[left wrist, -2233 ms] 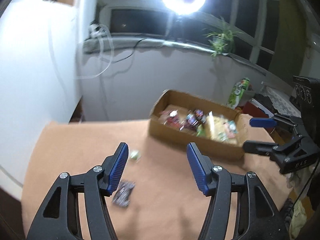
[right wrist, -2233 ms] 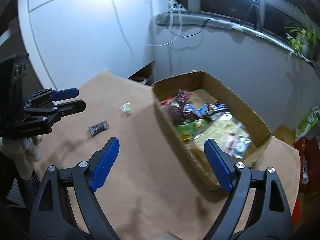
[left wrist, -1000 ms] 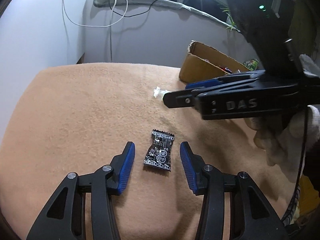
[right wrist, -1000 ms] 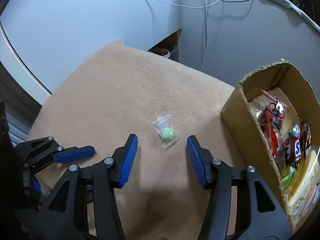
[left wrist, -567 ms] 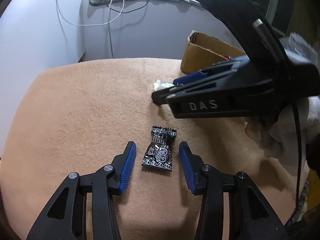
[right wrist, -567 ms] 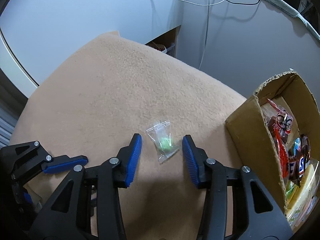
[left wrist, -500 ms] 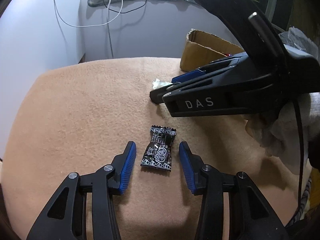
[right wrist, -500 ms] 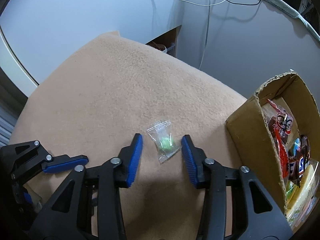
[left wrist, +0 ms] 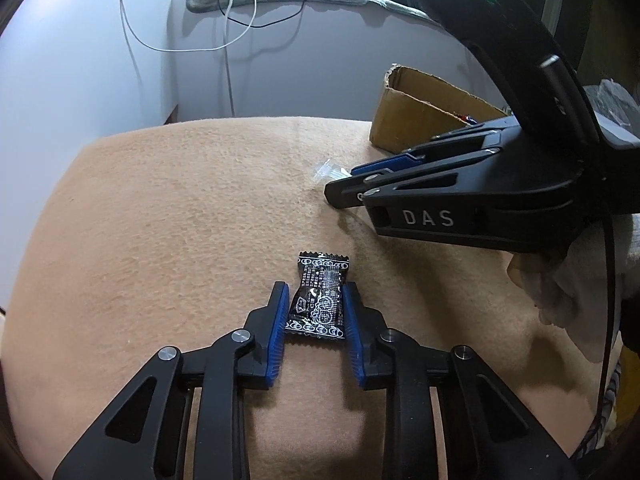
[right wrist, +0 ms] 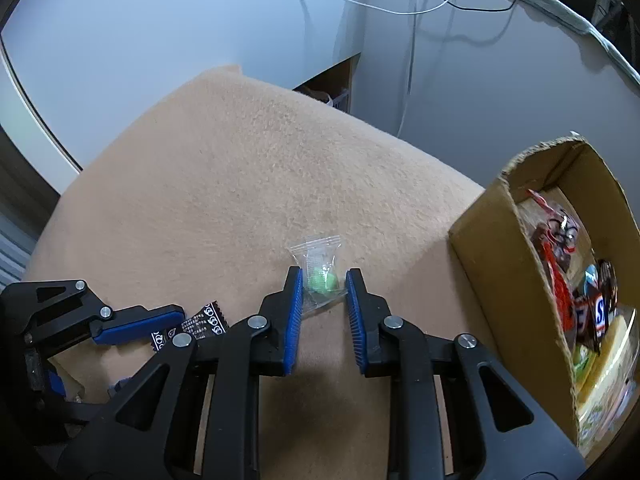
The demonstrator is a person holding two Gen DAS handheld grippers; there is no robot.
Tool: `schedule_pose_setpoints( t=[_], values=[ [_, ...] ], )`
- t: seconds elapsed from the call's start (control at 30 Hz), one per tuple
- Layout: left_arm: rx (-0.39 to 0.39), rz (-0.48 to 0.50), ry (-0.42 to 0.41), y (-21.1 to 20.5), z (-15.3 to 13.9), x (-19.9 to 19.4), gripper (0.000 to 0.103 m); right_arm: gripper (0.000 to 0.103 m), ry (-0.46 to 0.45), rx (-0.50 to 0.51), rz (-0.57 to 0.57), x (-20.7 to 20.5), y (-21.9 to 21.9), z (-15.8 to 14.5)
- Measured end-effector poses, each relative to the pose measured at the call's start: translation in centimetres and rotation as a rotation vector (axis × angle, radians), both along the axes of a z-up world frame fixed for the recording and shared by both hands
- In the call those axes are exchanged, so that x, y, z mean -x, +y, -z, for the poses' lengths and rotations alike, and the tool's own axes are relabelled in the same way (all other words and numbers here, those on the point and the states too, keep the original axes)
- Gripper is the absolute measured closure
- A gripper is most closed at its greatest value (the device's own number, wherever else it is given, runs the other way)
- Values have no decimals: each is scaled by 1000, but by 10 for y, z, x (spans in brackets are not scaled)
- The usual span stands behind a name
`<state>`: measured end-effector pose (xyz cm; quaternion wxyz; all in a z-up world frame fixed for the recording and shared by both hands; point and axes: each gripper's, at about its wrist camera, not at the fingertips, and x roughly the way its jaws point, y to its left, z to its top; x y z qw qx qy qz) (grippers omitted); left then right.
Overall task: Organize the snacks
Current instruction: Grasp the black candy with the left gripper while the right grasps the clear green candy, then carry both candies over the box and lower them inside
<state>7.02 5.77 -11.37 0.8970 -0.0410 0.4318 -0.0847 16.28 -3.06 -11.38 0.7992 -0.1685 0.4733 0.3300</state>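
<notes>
A black patterned candy wrapper (left wrist: 320, 298) lies on the tan cloth, and my left gripper (left wrist: 314, 300) is shut on its sides. It also shows in the right wrist view (right wrist: 200, 322), with the left gripper (right wrist: 168, 320) at the lower left. A clear packet with a green candy (right wrist: 320, 270) lies on the cloth, and my right gripper (right wrist: 322, 280) is shut on it. In the left wrist view the right gripper (left wrist: 344, 184) reaches in from the right, hiding most of the clear packet (left wrist: 326, 169).
An open cardboard box (right wrist: 484, 248) with several wrapped snacks stands on the right of the cloth; its corner shows in the left wrist view (left wrist: 404, 120). The tan cloth (right wrist: 240, 184) ends at a wall with hanging white cables (left wrist: 224, 44).
Both grippers came down over the cloth and closed: the left one onto the black wrapper, the right one onto the clear green-candy packet.
</notes>
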Motion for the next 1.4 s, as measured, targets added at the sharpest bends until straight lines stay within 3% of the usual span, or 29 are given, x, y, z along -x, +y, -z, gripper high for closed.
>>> schedule_pose_setpoints(
  t=[0.47, 0.8, 1.4],
  values=[
    [37, -47, -50, 7, -17, 4, 78, 80, -37, -130, 23, 24, -51, -47],
    [42, 1, -195, -28, -73, -9, 78, 80, -98, -194, 83, 37, -102, -77],
    [7, 140, -261, -104, -108, -76, 78, 80, -135, -191, 268, -17, -203, -93]
  ],
)
